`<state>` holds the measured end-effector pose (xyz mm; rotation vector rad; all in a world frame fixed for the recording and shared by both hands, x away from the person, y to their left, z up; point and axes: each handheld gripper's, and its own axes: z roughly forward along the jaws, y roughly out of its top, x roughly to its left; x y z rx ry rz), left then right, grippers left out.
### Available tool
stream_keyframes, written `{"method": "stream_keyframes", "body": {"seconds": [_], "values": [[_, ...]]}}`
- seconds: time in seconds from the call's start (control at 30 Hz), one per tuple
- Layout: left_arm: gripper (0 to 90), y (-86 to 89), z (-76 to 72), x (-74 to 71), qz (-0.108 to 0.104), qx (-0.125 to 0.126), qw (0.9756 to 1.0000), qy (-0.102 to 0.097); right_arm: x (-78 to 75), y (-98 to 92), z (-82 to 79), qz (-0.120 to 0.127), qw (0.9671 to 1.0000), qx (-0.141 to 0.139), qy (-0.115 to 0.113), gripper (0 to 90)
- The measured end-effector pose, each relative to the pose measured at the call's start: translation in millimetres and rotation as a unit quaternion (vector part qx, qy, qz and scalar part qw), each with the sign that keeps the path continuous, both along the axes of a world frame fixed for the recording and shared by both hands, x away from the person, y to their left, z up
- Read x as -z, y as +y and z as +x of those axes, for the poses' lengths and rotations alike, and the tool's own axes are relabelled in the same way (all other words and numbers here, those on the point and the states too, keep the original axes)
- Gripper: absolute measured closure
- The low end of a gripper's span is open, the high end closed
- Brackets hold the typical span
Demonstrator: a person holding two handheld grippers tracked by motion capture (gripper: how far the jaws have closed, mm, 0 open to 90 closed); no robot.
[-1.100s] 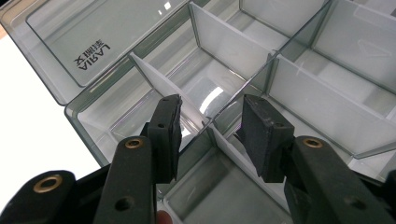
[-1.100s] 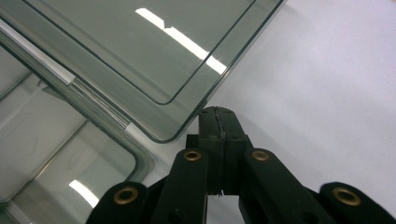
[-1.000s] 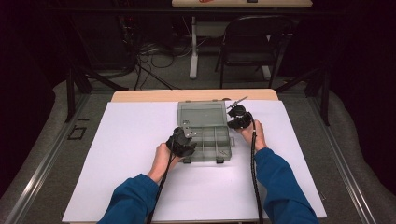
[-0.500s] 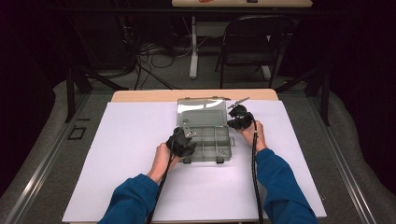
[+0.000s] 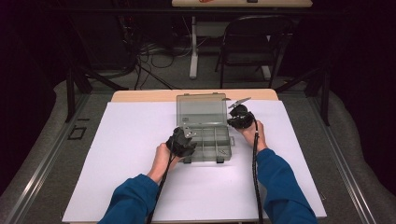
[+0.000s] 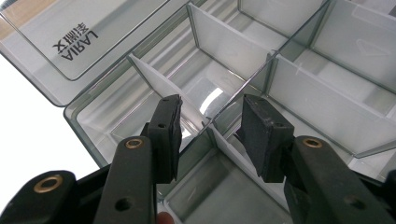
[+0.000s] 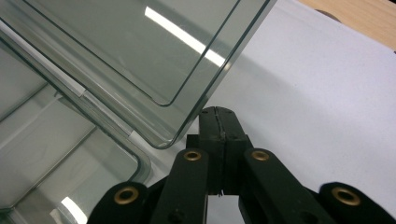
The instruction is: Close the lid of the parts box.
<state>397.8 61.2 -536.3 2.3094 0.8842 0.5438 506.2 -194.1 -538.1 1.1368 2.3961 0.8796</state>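
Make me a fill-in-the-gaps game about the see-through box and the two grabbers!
1. The lid of the clear box is ____.
2. The right hand-held gripper has its jaws ____.
3. The left hand-held gripper hangs above the box's ____.
4. The table's sheet is ____.

Missing words: open; shut; compartments; white

A wooden table (image 5: 140, 95) carries a large white sheet (image 5: 126, 154) that covers nearly all of it, leaving a bare strip at the far edge. On the sheet lies a clear compartment box (image 5: 205, 140), lid open, between the left claw (image 5: 183, 140) and right claw (image 5: 239, 117).
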Motion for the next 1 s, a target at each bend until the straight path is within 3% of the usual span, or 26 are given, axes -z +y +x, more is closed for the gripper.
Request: {"method": "stream_keyframes", "body": {"seconds": [0.3,1.0], "values": [[58.6,-0.2,0.3,-0.2,0.001,0.001,1.0,0.0,-3.9,-1.7,-1.0,0.004,0.9998,0.0,-0.02,90.0],[58.6,-0.2,0.0,0.1,0.001,0.0,1.0,0.0,-9.6,-3.0,-3.0,0.019,0.9991,-0.001,-0.038,90.0]]}}
